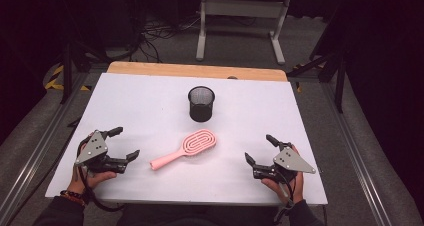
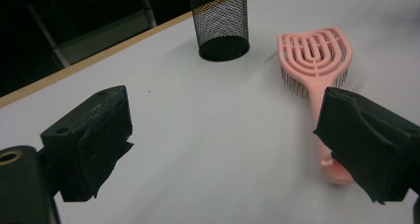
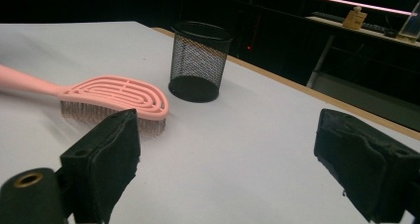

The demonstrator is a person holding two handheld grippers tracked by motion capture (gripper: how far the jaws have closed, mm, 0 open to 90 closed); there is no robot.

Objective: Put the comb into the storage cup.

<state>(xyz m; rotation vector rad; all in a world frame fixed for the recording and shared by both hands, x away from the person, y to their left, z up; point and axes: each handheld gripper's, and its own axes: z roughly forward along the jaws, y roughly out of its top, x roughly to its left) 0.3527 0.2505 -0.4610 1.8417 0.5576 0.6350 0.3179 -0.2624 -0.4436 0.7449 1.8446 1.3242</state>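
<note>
Fingers of both grippers spread wide, nothing held.
Left gripper [image 1: 121,143] and right gripper [image 1: 260,149] rest on the table [image 1: 150,101], flanking the brush [image 1: 185,148], which lies bristles-down between them, its handle toward the left, likely easiest to grab. Cup [image 1: 201,103] stands upright behind it.

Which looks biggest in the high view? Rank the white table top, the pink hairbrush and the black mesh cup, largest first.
1. white table top
2. pink hairbrush, longest across
3. black mesh cup, shorter though bulkier; order with the brush is unsure.
</note>
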